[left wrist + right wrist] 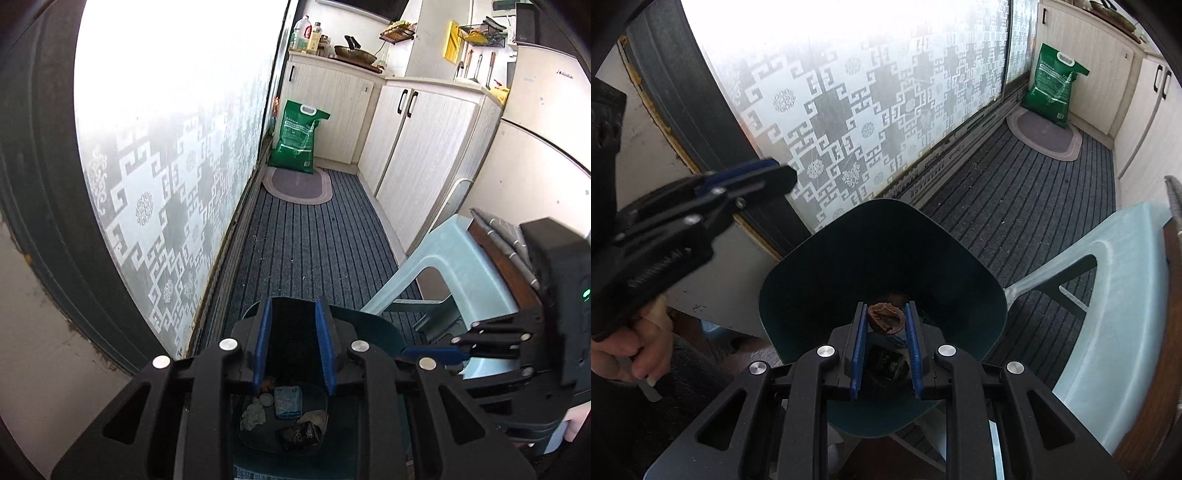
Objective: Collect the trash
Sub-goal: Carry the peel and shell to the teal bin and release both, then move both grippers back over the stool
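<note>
My left hand-held gripper (293, 339) hovers released, nothing between its blue pads, directly over the dark green bin (798, 269). Below it: crumpled tissue (253, 415), pale blue packet (288, 402), black wrapper (301, 435) with white lettering I can't read. My right hand-held gripper (886, 319) grasps a brown walnut shell (886, 316) above the bin mouth. Far ahead, green sack (1054, 86), print illegible.

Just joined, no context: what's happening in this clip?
A person with a claw in each hand is collecting trash into a dark green bin. The right claw holds a brown walnut shell over the bin's opening. The left claw is open and empty above the bin, where a wrapper, tissue and packet already lie.
</note>
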`<state>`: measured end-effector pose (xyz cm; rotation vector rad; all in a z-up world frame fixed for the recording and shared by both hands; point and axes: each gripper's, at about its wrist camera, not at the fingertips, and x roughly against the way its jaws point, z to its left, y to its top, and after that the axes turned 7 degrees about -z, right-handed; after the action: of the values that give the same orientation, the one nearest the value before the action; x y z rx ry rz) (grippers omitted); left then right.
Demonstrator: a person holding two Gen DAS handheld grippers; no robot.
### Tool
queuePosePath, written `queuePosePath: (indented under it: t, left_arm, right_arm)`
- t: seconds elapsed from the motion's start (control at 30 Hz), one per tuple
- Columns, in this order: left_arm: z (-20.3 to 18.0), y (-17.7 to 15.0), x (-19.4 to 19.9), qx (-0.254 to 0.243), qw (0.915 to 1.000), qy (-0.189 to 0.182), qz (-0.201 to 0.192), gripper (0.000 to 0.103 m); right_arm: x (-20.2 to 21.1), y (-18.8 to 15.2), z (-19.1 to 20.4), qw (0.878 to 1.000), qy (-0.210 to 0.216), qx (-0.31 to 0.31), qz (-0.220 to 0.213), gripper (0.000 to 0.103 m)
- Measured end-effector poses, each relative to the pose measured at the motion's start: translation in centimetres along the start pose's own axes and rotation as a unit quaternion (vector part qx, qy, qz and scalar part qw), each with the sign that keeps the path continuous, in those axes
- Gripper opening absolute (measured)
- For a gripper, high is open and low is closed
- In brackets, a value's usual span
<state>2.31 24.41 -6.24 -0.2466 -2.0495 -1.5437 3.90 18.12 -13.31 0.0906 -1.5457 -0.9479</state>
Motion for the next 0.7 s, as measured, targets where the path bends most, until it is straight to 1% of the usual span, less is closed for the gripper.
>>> queuePosePath:
  t: [0.2, 0.4, 0.57, 0.7]
  left_arm:
    - [-0.2, 1.0, 1.2, 0.001, 0.9995, -0.019, -0.027, 0.022]
    - [-0.6, 1.3, 2.3, 0.005, 0.9982, -0.033, -0.049, 0.022]
    - [-0.2, 1.6, 3.4, 0.013, 0.9963, -0.045, -0.071, 0.021]
    - [-0.5, 1.8, 3.7, 0.014, 0.9955, -0.049, -0.080, 0.021]
  right_arm:
    - [-3.3, -0.8, 0.5, 0.999, -0.003, 0.007, 0.040, 0.020]
    - [-4.9, -1.6, 0.6, 0.998, -0.005, 0.011, 0.069, 0.021]
    - [-5.7, -2.2, 0.8, 0.997, -0.005, 0.011, 0.082, 0.037]
    - [-5.4, -2.4, 0.8, 0.997, -0.005, 0.012, 0.076, 0.038]
